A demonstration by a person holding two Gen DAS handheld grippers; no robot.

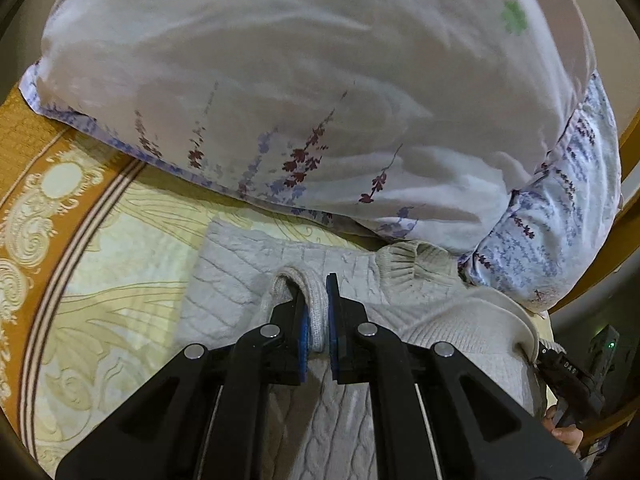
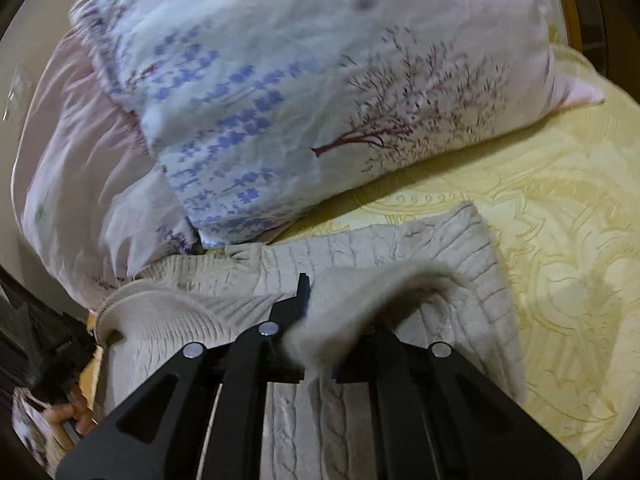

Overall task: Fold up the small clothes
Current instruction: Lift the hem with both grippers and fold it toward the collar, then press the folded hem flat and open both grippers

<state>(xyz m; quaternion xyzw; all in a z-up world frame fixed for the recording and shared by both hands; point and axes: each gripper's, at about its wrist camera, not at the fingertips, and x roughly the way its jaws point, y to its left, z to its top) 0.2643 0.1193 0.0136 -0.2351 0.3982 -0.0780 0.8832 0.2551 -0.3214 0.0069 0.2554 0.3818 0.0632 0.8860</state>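
Observation:
A light grey cable-knit sweater [image 1: 240,276] lies on a yellow patterned bedspread [image 1: 100,272], with its ribbed collar [image 1: 412,260] toward the pillow. My left gripper [image 1: 318,312] is shut on a raised ribbed fold of the sweater. In the right wrist view the same sweater [image 2: 448,248] lies spread below my right gripper [image 2: 320,320], which is shut on a lifted edge of the knit that drapes over its right finger and hides it. The right gripper's body also shows at the left view's right edge [image 1: 568,376].
A large white pillow with purple and maroon flower print [image 1: 320,100] lies right behind the sweater. In the right wrist view two floral pillows [image 2: 300,100] overlap. A brown ornate border of the bedspread [image 1: 36,208] runs at the left.

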